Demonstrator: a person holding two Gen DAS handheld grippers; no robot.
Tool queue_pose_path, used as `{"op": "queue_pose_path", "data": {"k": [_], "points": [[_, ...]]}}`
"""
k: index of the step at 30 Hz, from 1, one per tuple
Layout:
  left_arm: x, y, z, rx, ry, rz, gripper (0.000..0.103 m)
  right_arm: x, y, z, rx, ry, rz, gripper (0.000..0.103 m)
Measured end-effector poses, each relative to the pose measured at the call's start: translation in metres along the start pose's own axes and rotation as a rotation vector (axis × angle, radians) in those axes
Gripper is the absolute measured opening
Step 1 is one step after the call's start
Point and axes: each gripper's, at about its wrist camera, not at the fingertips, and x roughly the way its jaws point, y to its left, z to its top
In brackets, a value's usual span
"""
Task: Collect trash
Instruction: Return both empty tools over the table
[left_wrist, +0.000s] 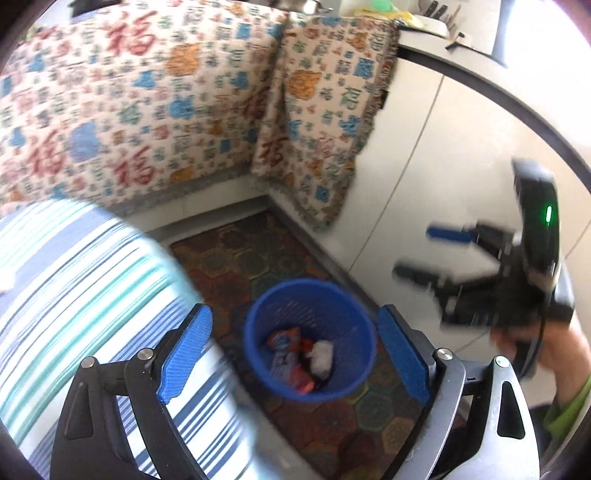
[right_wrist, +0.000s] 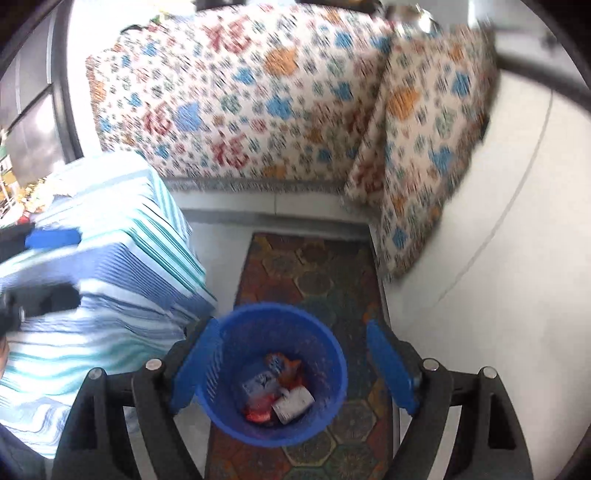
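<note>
Blue plastic basket (right_wrist: 275, 373), round, mesh-walled, tapering to the base; stands on a mat (right_wrist: 314, 280) of dark multicoloured hexagons. Inside it, crumpled wrappers (right_wrist: 277, 391): orange-red, blue-white, one pale wad. Print too blurred to read.

Left gripper (left_wrist: 295, 354): ribbed blue pads wide apart, nothing between, above the basket. Right gripper (right_wrist: 295, 369): jaws likewise spread and empty, basket below them.

Basket sits in a narrow lane. Striped blue, teal and white cloth (left_wrist: 74, 295) bulges close on one side; smooth white cabinet (left_wrist: 443, 147) on the other. Beyond, a woven throw (left_wrist: 147, 92) with fringed edge, red 福 characters repeated among blue and orange motifs
</note>
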Motion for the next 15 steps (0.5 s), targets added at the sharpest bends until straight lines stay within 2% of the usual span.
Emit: {"op": "queue_pose_path", "data": {"k": [3, 8, 12, 15], "points": [[-0.031, 0.031, -0.028, -0.036, 0.012, 0.057, 0.093, -0.016, 0.035, 0.016, -0.048, -0.06, 0.024, 0.084], [-0.076, 0.099, -0.084, -0.123, 0.057, 0.182, 0.093, -0.024, 0.106, 0.033, -0.124, -0.101, 0.079, 0.084], [-0.109, 0.149, -0.12, -0.157, 0.067, 0.309, 0.093, -0.022, 0.177, 0.039, -0.172, -0.089, 0.198, 0.084], [-0.128, 0.185, -0.138, -0.193, 0.069, 0.391, 0.093, -0.014, 0.227, 0.036, -0.253, -0.066, 0.242, 0.084]]}}
